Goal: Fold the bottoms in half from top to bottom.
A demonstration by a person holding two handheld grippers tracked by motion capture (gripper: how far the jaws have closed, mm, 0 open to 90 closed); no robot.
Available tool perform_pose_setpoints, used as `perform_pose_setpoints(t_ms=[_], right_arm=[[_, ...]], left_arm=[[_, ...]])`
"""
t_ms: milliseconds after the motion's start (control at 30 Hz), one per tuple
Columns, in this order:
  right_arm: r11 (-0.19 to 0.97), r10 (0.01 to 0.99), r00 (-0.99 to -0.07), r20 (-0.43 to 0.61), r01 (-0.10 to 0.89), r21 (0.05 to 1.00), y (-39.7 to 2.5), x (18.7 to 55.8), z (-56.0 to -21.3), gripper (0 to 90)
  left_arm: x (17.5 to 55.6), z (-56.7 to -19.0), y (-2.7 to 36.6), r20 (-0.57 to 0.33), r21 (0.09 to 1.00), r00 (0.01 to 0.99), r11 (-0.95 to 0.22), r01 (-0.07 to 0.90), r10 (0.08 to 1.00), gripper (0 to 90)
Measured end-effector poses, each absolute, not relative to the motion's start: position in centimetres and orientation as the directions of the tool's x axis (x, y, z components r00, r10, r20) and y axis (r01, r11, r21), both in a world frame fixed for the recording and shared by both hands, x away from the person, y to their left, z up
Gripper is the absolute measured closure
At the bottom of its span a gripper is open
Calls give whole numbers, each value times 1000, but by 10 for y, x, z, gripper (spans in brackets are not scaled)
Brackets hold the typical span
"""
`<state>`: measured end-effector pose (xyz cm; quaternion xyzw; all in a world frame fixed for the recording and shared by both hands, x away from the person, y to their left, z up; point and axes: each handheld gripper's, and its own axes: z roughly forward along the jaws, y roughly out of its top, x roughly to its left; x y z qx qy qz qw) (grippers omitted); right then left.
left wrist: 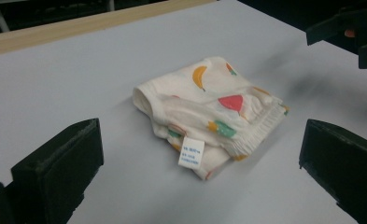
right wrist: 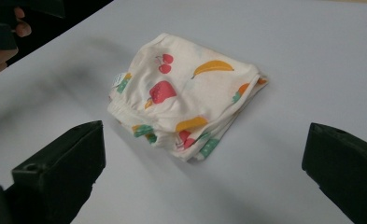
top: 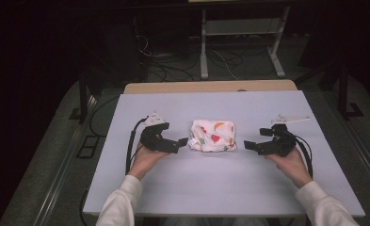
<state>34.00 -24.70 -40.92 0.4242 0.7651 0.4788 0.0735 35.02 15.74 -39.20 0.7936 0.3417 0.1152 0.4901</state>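
This looks like a lab or recording room rather than a home. A plain pale work table [top: 220, 183] with a bare wooden edge at its far side stands in a dark room. Beyond it, on the far floor, loose cables [top: 173, 70] trail around the white metal legs of a frame [top: 204, 52]. Dark stands [top: 83, 101] flank the table at left and right.

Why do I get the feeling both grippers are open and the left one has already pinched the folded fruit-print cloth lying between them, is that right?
Not quite. Both grippers are open, but the left gripper has not pinched anything. The left gripper view shows its jaws wide apart with the folded fruit-print cloth lying untouched on the table ahead of them. In the high view the cloth does lie between it and the right gripper.
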Motion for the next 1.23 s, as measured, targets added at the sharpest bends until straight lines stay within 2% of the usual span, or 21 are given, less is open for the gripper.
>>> perform_pose_setpoints(t_ms=[800,1133,1233], right_arm=[[170,737,-622,265,550,818,-273,280,-424,0],[187,760,-612,219,528,828,-280,267,-431,0],[202,760,-613,214,536,820,-282,267,-435,0]], left_arm=[[291,-415,185,-160,877,740,-250,410,654,0],[281,-421,193,-112,895,716,-243,373,689,0],[282,-423,194,-133,892,722,-236,386,679,0]])
